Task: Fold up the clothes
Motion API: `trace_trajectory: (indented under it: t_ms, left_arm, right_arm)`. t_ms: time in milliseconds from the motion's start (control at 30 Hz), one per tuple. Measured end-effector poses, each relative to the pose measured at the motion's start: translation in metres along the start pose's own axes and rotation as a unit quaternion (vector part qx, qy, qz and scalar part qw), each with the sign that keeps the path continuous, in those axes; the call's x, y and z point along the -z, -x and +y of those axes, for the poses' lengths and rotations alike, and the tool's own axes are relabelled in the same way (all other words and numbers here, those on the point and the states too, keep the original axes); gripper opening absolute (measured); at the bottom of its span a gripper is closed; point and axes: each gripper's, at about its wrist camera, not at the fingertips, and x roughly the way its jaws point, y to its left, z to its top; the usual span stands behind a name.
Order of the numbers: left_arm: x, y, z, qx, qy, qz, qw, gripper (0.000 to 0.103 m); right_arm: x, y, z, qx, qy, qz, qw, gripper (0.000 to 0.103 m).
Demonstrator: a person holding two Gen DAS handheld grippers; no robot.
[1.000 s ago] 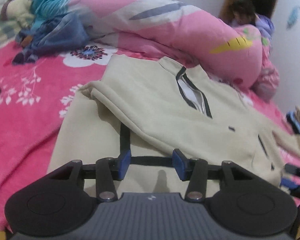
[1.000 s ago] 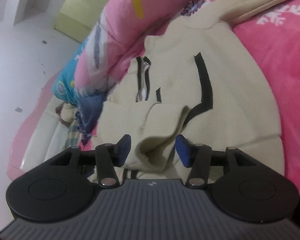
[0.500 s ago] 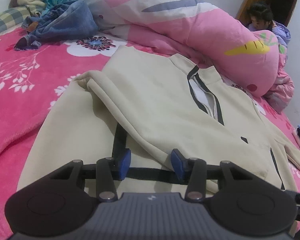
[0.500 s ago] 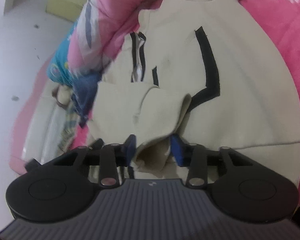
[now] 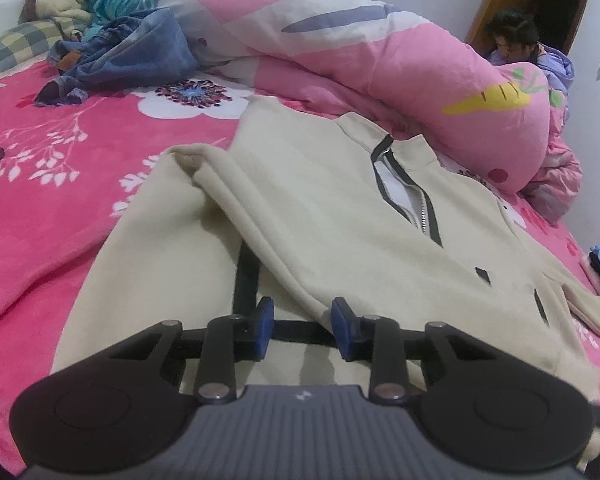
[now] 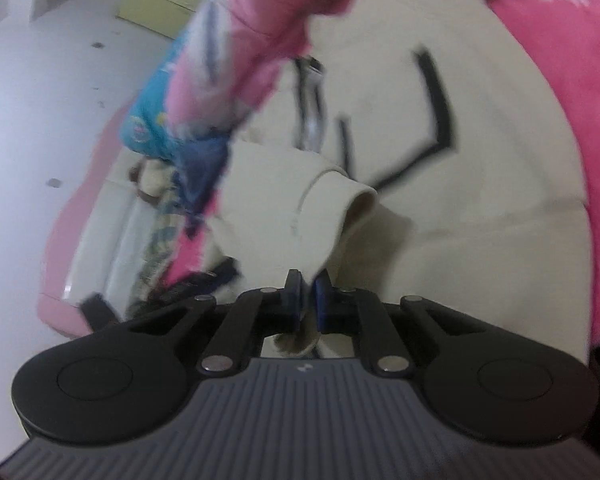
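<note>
Right wrist: right claw pinches beige sweatshirt cuff; left claw open.

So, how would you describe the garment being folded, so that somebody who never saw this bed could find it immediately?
Start at the bright pink flowered blanket that covers the bed. In front of the rolled pink quilt lies a cream sweatshirt, spread flat with one sleeve folded across it. Unlike the crumpled blue jeans nearby, it is pale, with black trim lines and a short neck zip.
</note>
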Motion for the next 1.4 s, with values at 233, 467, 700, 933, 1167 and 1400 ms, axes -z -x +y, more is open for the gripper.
trace_trajectory:
  t_ms: [233,467,700,933,1167,1400]
  left_arm:
    - [-0.001,0.005,0.012,0.007,0.002,-0.003,1.0,0.033]
    - [-0.028,0.021,0.027,-0.033,-0.055,-0.068,0.9956,0.04]
    - [-0.059,-0.026,0.049,-0.12,-0.159,-0.064,0.9778,0.041]
    - [-0.064,-0.065,0.051,-0.128,-0.261,-0.056,0.9551,0.041]
    - [-0.068,-0.086,0.048,-0.099,-0.311,-0.07,0.9427,0.036]
    - [-0.066,-0.073,0.055,-0.077,-0.28,-0.108,0.9507,0.008]
  right_arm:
    - [-0.003,0.0,-0.004,0.038,0.013,0.036,0.999,0.011]
    - [-0.048,0.025,0.061,0.071,0.148,0.06,0.985,0.044]
    - [-0.132,-0.078,0.137,-0.004,0.238,0.064,0.969,0.05]
    - [-0.187,-0.249,0.184,-0.011,0.273,0.145,0.951,0.05]
    - [-0.207,-0.37,0.21,0.032,0.32,0.189,0.928,0.05]
    - [-0.194,-0.426,0.23,0.07,0.417,0.194,0.885,0.006]
